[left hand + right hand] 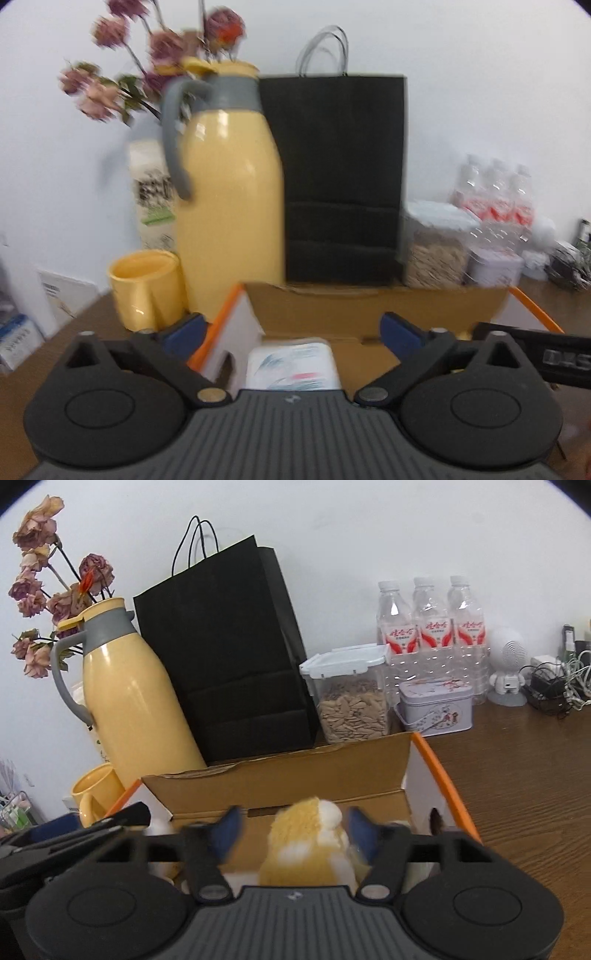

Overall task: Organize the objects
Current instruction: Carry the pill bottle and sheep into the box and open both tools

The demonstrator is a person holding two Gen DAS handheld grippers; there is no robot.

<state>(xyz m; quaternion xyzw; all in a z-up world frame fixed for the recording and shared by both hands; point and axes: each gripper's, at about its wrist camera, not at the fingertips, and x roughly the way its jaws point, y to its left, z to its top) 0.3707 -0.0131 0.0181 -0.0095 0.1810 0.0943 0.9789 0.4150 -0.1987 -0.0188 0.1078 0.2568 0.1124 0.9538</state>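
Spread wide, both grippers' fingers grip nothing over the open cardboard box (288, 775) on the table (517, 760). Inside it are seen a white packet (293, 365) under the left gripper (293, 326) and a plush toy (310, 845), released, between the right gripper (295, 829) fingers; further sorting appears unfinished.

left wrist view is motion-blurred. gripper bodies hide the lower parts of a white packet (293, 363) and a plush toy (310, 845) inside the cardboard box (295, 775).
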